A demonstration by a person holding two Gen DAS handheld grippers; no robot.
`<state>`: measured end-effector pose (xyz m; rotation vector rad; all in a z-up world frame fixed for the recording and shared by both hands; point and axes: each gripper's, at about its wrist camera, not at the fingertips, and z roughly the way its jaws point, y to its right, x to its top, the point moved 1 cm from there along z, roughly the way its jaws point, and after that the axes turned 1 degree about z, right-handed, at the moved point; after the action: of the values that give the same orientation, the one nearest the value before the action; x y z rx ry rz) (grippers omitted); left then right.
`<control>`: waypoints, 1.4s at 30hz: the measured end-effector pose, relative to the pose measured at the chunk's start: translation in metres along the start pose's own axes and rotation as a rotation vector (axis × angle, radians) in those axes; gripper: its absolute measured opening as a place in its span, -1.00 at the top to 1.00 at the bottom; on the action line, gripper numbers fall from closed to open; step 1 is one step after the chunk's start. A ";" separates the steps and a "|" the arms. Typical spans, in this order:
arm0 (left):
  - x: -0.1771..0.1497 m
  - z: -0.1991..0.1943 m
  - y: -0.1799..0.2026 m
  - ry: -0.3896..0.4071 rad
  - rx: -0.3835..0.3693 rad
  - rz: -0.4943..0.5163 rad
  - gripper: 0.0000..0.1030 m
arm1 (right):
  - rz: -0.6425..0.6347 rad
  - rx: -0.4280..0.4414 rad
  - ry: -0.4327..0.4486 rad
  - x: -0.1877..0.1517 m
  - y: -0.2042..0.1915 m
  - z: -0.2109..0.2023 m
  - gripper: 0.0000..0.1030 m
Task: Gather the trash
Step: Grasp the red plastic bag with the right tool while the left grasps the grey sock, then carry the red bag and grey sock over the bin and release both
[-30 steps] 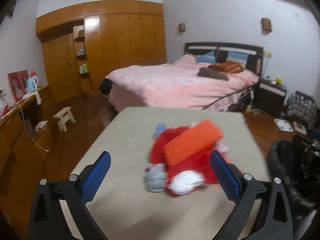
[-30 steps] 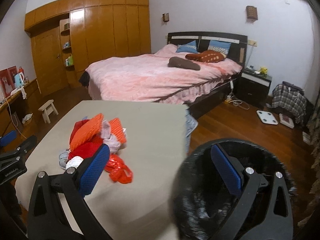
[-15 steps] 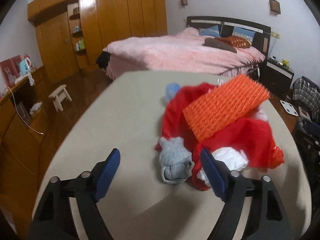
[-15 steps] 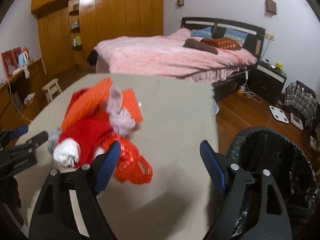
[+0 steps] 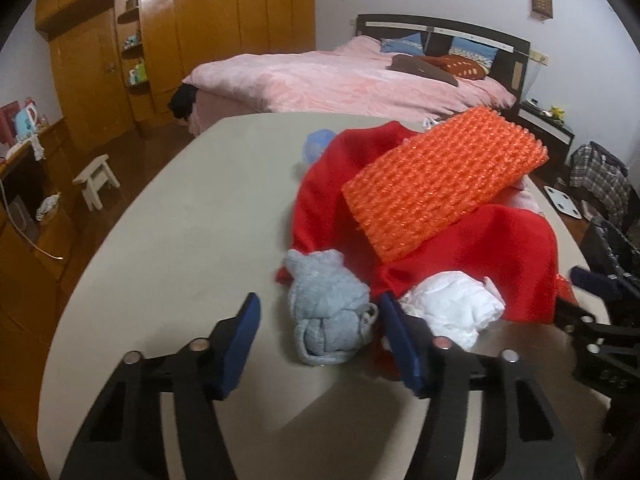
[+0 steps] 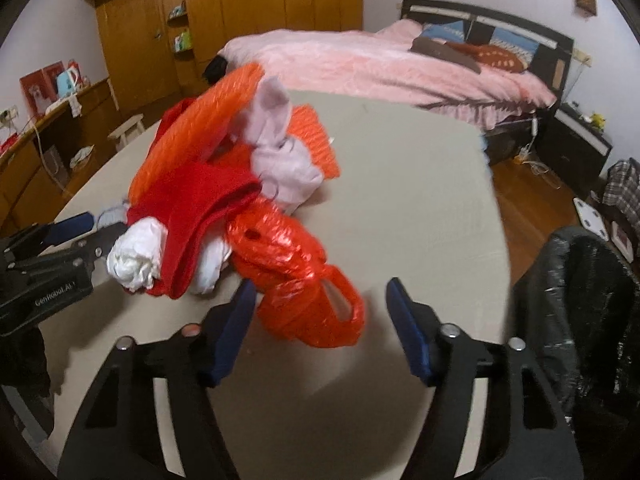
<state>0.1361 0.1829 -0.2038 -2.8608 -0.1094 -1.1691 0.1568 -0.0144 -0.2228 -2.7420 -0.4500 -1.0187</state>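
Left wrist view: the left gripper [image 5: 320,320] is parted wide, its blue pads on either side of a grey knotted sock [image 5: 328,312] that lies on the beige tabletop [image 5: 192,220]; whether either pad touches the sock cannot be told, and nothing is clamped. Just beside the sock sits a white crumpled wad [image 5: 452,312]. Behind both rises the trash pile: a red cloth [image 5: 500,248] carrying an orange foam net [image 5: 440,184], with a small blue plastic piece [image 5: 316,144] at the far side.

Right wrist view: the right gripper [image 6: 320,316] is likewise spread wide and holds nothing; a crumpled red plastic bag [image 6: 308,280] lies between its pads, the left pad close against the bag. A pale pink cloth [image 6: 280,152] rests on top of the pile. The only legible writing is white lettering, apparently "GenRobot.AI", on the black body of the left gripper at the left edge of this view.

Edges and room: the pile occupies the middle of the tabletop, with bare surface to its left and toward the far edge. A black-lined trash bin [image 6: 580,300] stands just past the tabletop's right edge. Beyond the far edge stands a bed [image 5: 340,80] with a pink cover, and a wooden wardrobe [image 5: 200,20].
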 end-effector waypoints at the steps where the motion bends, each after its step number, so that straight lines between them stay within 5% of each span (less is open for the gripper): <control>1: 0.000 0.000 0.001 -0.001 -0.015 0.001 0.10 | 0.001 0.011 -0.010 0.000 -0.001 0.002 0.06; 4: 0.001 -0.002 0.002 0.003 -0.032 -0.009 0.21 | 0.013 0.053 -0.037 -0.001 -0.001 0.005 0.61; 7: 0.001 -0.007 0.000 0.010 -0.032 -0.027 0.30 | 0.020 0.068 -0.031 -0.002 0.002 -0.002 0.73; 25: 0.024 -0.077 0.019 0.155 -0.025 -0.018 0.32 | 0.093 0.028 0.107 0.007 0.047 -0.086 0.75; 34: 0.041 -0.103 0.073 0.214 -0.138 0.048 0.32 | 0.142 -0.017 0.168 0.001 0.075 -0.127 0.75; 42: 0.054 -0.106 0.138 0.233 -0.268 0.127 0.32 | 0.228 -0.139 0.202 -0.019 0.132 -0.158 0.75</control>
<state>0.1121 0.0402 -0.0932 -2.8647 0.2533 -1.5845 0.0931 -0.1851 -0.1257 -2.6883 -0.0347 -1.2886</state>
